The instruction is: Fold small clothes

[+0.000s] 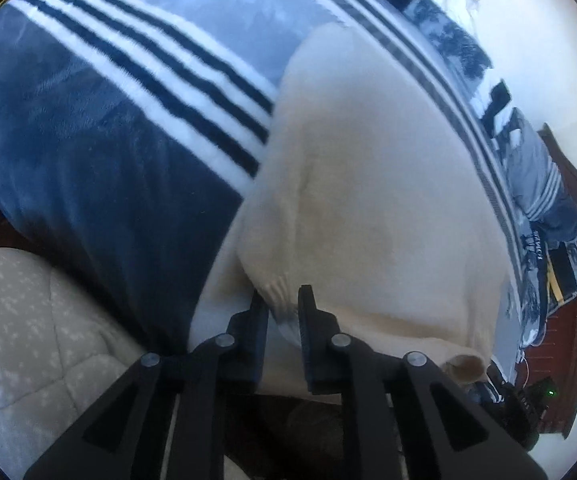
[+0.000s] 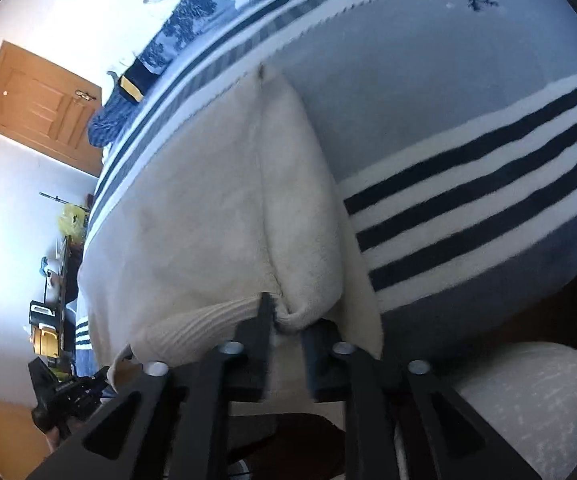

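Observation:
A cream knit sweater point(image 1: 368, 184) lies on a blue blanket with white and navy stripes point(image 1: 100, 128). Its sleeves are folded over the body. My left gripper point(image 1: 282, 300) is shut on the ribbed cuff and hem at the sweater's near edge. In the right wrist view the same sweater point(image 2: 216, 208) shows a folded sleeve point(image 2: 300, 216) running toward me. My right gripper point(image 2: 288, 316) is shut on the sleeve's cuff beside the ribbed hem point(image 2: 204, 324).
The blanket point(image 2: 468, 152) covers a bed. A pale quilted cushion point(image 1: 28, 332) lies at the near corner, also in the right wrist view point(image 2: 528, 404). A wooden door point(image 2: 44, 108) and cluttered shelves point(image 2: 52, 320) stand at the left. A wooden headboard point(image 1: 568, 208) is at the right.

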`<move>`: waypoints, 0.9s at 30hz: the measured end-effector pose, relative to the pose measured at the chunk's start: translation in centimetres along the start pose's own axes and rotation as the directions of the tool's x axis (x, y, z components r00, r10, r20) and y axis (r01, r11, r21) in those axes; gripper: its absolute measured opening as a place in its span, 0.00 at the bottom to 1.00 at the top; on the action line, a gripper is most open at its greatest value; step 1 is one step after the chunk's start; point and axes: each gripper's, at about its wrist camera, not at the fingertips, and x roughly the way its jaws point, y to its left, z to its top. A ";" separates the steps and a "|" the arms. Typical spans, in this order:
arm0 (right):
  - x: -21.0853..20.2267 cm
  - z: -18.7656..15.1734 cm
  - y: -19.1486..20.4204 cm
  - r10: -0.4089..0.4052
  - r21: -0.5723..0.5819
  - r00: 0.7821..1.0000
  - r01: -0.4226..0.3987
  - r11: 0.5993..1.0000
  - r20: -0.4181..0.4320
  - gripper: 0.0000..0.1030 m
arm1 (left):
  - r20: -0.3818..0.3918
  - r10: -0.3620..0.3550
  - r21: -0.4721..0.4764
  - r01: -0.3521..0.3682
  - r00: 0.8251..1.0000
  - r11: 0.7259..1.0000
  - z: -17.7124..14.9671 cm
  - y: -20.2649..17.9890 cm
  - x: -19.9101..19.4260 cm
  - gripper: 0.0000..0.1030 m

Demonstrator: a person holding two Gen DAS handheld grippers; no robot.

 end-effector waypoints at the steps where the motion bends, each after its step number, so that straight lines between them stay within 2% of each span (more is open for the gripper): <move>1: 0.0 -0.2 -0.3 0.009 0.015 1.000 -0.009 1.000 -0.003 0.62 | 0.004 -0.007 0.005 0.007 1.000 1.000 0.0 -0.3 -0.1 0.13; 5: -0.6 0.0 -1.6 0.113 0.120 0.994 -0.113 0.986 0.008 0.63 | -0.012 -0.040 -0.023 0.040 0.999 0.999 0.0 -0.3 -0.7 0.28; 6: -0.4 0.1 -1.5 0.114 0.128 0.993 -0.114 0.985 0.007 0.63 | -0.014 -0.045 -0.037 0.045 0.999 0.998 0.4 -0.2 -0.8 0.32; 7: 0.0 0.4 -1.6 0.096 0.141 0.995 -0.094 0.985 -0.007 0.63 | -0.018 -0.048 -0.047 0.047 0.999 0.998 0.3 -0.4 -0.7 0.36; 9: 1.1 0.8 -1.2 0.033 0.173 0.998 -0.025 0.985 -0.046 0.63 | -0.031 -0.071 -0.103 0.067 0.997 0.992 1.3 -0.4 -0.2 0.52; 10: 1.4 1.1 -1.2 0.025 0.187 0.998 -0.014 0.982 -0.053 0.62 | -0.052 -0.069 -0.136 0.062 0.996 0.989 1.8 -0.6 0.6 0.52; 11: 1.6 1.6 -1.1 0.024 0.205 0.998 -0.012 0.979 -0.055 0.58 | -0.079 -0.039 -0.161 0.026 0.996 0.987 2.2 -0.6 1.4 0.52; 12: 1.7 1.9 -0.8 0.015 0.207 0.998 -0.002 0.978 -0.059 0.53 | -0.104 -0.013 -0.167 -0.005 0.994 0.986 2.1 -0.7 1.9 0.48; 14: 2.0 2.3 0.3 -0.054 0.176 0.995 0.067 0.982 -0.080 0.27 | -0.129 0.005 -0.139 -0.023 0.992 0.990 1.8 -1.2 2.4 0.34; 16: 2.0 2.2 0.8 -0.074 0.135 0.993 0.087 0.987 -0.096 0.13 | -0.124 0.021 -0.077 -0.031 0.992 0.997 0.7 -1.7 2.2 0.32; 19: 1.0 0.7 1.2 -0.093 0.057 0.991 0.098 0.994 -0.096 0.09 | -0.128 -0.002 -0.047 -0.004 0.992 0.999 -0.7 -1.1 2.3 0.28; 21: 0.8 -0.2 0.9 -0.103 0.030 0.991 0.106 0.994 -0.087 0.06 | -0.133 -0.015 -0.059 0.007 0.991 0.998 -0.6 -0.5 2.7 0.08; 23: 0.9 -0.6 0.1 -0.095 0.036 0.991 0.098 0.995 -0.090 0.05 | -0.117 -0.066 -0.093 0.055 0.991 0.994 -0.4 0.0 2.0 0.05; 25: -0.1 -0.5 -0.4 -0.082 0.042 0.994 0.085 0.996 -0.065 0.05 | -0.060 -0.100 -0.101 0.094 0.993 0.990 -0.4 0.1 0.3 0.04; 27: -1.0 -0.3 0.6 -0.090 0.020 0.995 0.091 0.996 -0.029 0.04 | -0.021 -0.086 -0.062 0.085 0.996 0.995 -0.3 -0.1 -0.8 0.04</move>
